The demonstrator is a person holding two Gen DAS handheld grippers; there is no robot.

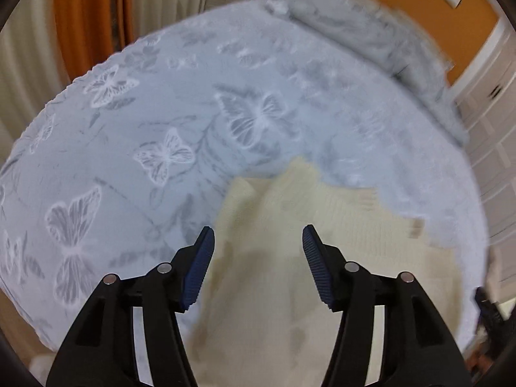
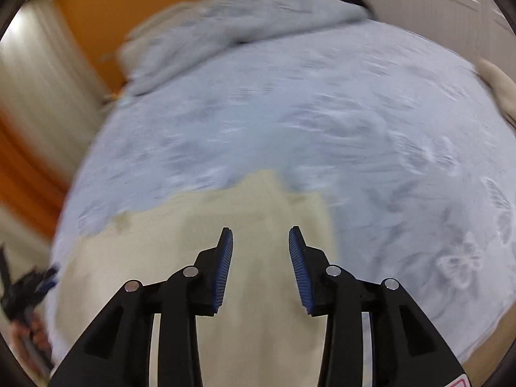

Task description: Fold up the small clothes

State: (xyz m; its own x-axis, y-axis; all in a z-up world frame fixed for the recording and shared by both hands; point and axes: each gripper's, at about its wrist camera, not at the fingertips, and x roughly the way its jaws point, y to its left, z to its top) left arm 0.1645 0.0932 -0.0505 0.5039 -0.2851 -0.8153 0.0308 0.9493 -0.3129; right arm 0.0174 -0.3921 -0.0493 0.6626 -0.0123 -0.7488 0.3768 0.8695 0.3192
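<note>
Over the bed, the left wrist view shows the left gripper with its jaws spread wide and nothing between the blue ribbed pads. Beneath and ahead of it lies the cream garment, a ribbed knit piece spread on the pale blue butterfly bedspread. The cloth fills the frame from about six o'clock up toward one o'clock, its far edge ragged with what may be a folded flap or sleeve near twelve o'clock; blur makes that hard to settle. At one o'clock, far back, a bunched grey-blue duvet sits against the orange wall, well apart from the work. The gripper's spread stance above the left border of the cloth suits reaching for an edge.

In the right wrist view the right gripper likewise stands with jaws parted and empty, held over the same cream garment, which runs from six o'clock out to nine o'clock. Its right border falls just beyond the right pad, at about two o'clock from the tips. The whole frame is smeared, so the gripper is likely in motion. At eight o'clock the other tool shows as a dark blur. Laid flat on the bed, the garment looks ready for a fold, and neither gripper has hold of it.
</note>
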